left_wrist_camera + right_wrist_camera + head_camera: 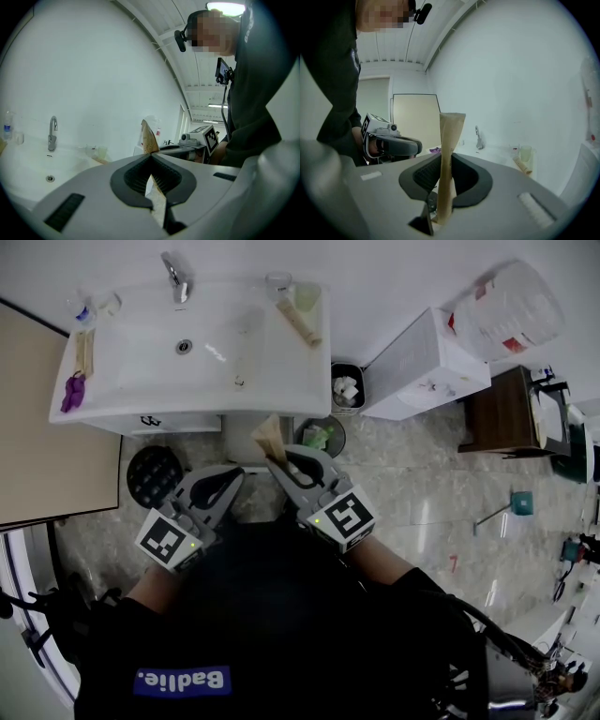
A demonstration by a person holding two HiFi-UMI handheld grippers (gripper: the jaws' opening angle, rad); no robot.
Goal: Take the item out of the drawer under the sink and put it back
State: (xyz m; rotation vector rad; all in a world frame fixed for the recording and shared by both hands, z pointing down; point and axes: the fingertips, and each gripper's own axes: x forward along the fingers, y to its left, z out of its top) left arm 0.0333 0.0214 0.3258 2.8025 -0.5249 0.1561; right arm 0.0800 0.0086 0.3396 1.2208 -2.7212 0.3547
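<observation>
My right gripper [284, 465] is shut on a tan paper packet [270, 439], which it holds just in front of the white sink [141, 381]. In the right gripper view the packet [451, 136] stands upright, pinched between the dark pads [423, 174] of my right gripper [443, 157]. My left gripper [230, 478] hovers beside it on the left, shut and empty. In the left gripper view, the tips of my left gripper [151, 154] meet, and the packet [149, 138] rises behind them. The cabinet front [246, 432] under the sink is mostly hidden by the grippers.
On the sink lie a second tan packet [298, 322], a cup [307, 296], a purple item [73, 390] and a faucet [174, 277]. Two small bins [347, 387] [323, 435] stand right of the cabinet, a black round object [153, 474] left, a white box [422, 362] further right.
</observation>
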